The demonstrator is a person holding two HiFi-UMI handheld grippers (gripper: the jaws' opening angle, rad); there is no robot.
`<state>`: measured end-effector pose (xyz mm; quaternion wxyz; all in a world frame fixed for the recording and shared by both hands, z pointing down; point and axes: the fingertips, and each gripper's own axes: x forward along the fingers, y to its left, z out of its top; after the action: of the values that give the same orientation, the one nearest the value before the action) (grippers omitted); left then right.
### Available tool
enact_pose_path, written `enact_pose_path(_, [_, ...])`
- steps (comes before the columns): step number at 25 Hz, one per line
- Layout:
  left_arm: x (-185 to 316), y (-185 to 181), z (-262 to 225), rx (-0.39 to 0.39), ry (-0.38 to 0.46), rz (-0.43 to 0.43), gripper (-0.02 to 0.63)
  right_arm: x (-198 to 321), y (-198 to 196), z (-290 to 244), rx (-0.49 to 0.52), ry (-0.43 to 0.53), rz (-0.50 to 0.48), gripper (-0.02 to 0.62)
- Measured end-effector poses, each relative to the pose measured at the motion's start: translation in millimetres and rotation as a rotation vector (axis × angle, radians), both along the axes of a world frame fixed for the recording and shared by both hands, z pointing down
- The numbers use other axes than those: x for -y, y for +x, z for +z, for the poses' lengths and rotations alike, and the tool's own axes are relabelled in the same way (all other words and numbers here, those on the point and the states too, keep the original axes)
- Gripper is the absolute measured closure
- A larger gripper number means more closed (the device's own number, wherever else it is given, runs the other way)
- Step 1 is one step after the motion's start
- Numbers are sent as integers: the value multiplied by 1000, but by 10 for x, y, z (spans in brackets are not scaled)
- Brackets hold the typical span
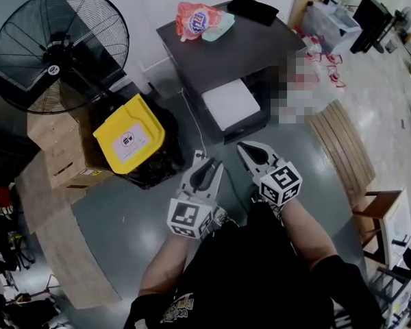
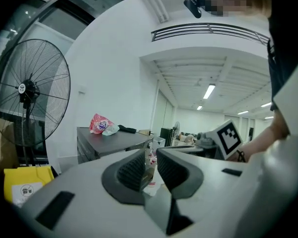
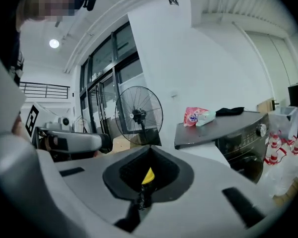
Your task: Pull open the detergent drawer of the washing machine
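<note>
2 grippers are held low, close to the person's body, both aimed at the washing machine (image 1: 241, 46) and well apart from it. Left gripper (image 1: 206, 164): fingers narrow, a thin gap between the ribbed pads (image 2: 133, 170), nothing in it, only background shows through. Right gripper (image 1: 246, 149): fingertips meet, holding nothing; a sliver of yellow shows through the hollow behind the tips in the right gripper view. Each gripper's marker cube faces up toward the head camera, left cube (image 1: 187, 218), right cube (image 1: 281, 182). The 2 grippers sit just beside each other, not touching. The machine is dark grey, seen from above; on its top lie a red-and-white packet (image 1: 197, 18) at the far left corner and a black cloth (image 1: 253, 9) near the far edge. The detergent drawer (image 1: 231, 103) looks like the white slab sticking out from the left part of the machine's front, on the side facing the grippers; can't confirm how far out it is. Neither gripper touches it. A black standing fan (image 1: 58, 46) is at the far left, with a yellow-lidded bin (image 1: 129, 134) below it, between the fan and the machine. Cardboard boxes (image 1: 55, 146) stand left of the bin. Wooden slats (image 1: 342, 149) lie on the floor to the right.
</note>
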<state>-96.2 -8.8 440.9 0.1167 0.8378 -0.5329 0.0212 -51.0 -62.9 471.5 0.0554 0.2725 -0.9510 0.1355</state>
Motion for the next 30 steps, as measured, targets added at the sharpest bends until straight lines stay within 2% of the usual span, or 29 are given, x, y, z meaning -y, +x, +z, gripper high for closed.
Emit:
enact_pose_path(2, [-14, -5, -35, -2, -1, -13, 576, -7, 24, -122, 1, 14, -7, 595])
enact_pose_path(5, [-3, 21, -88, -15, -4, -42, 592, 4, 101, -327, 10, 34, -23, 594])
enact_pose_path(11, [12, 325, -112, -17, -15, -125, 600, -26, 460, -674, 36, 67, -86, 592])
enact_pose_path(17, [-58, 784, -93, 4, -20, -229, 598, -187, 869, -802, 48, 109, -199, 591])
enact_pose_path(25, [-163, 1345, -70, 41, -19, -290, 598, -353, 1334, -789, 42, 131, -297, 591])
enact_pose_path(30, [-172, 1541, -81, 57, -9, -307, 598, -392, 1486, -742, 46, 133, -324, 591])
